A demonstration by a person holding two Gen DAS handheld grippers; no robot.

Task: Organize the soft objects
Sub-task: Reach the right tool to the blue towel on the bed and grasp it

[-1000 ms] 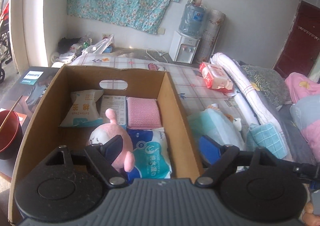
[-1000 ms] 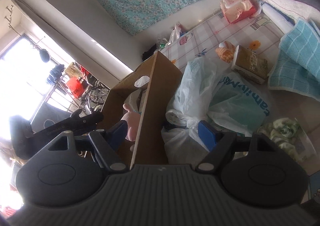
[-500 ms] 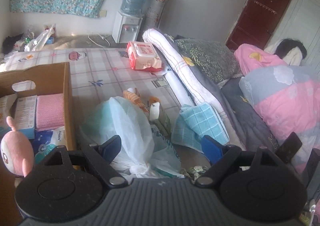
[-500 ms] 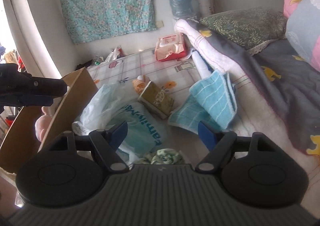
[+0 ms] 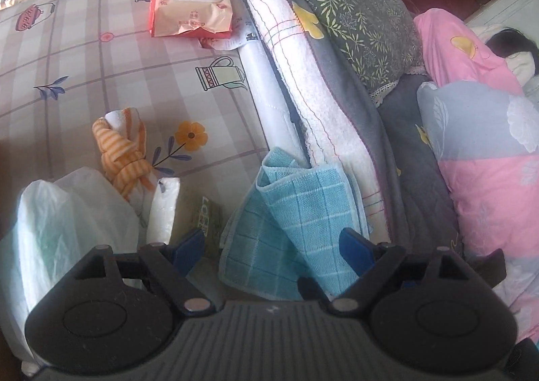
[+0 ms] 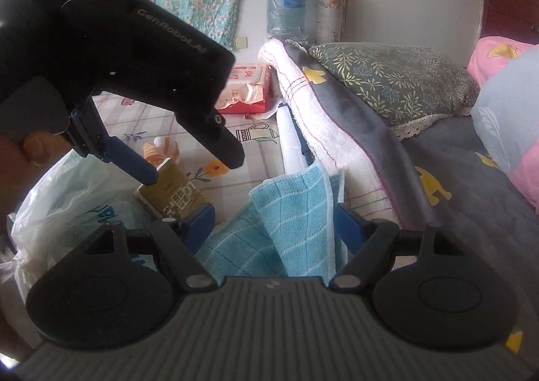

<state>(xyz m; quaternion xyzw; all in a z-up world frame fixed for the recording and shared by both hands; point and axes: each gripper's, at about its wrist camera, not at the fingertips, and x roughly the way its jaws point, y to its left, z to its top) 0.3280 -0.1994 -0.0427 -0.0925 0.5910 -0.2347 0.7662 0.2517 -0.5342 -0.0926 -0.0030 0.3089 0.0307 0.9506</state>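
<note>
A light blue checked cloth point(image 5: 296, 212) lies crumpled at the edge of the patterned table cover, against a rolled white towel point(image 5: 303, 77). My left gripper point(image 5: 273, 246) is open just above the cloth, with the cloth between its blue fingers. My right gripper point(image 6: 274, 221) is open too, and the same cloth point(image 6: 289, 222) stands between its fingers. The left gripper point(image 6: 188, 165) also shows in the right wrist view, above and left of the cloth. An orange striped cloth point(image 5: 123, 148) lies further left. The cardboard box is out of view.
A white plastic bag point(image 5: 64, 222) sits at the left, with a brown tissue pack point(image 6: 171, 195) beside it. A red wet-wipes pack point(image 5: 190, 0) lies at the back. Grey bedding point(image 6: 421, 162) and pillows point(image 6: 387, 81) fill the right.
Both grippers have swung right, away from the box, and come down close over the blue cloth. The box and pink plush have left the views.
</note>
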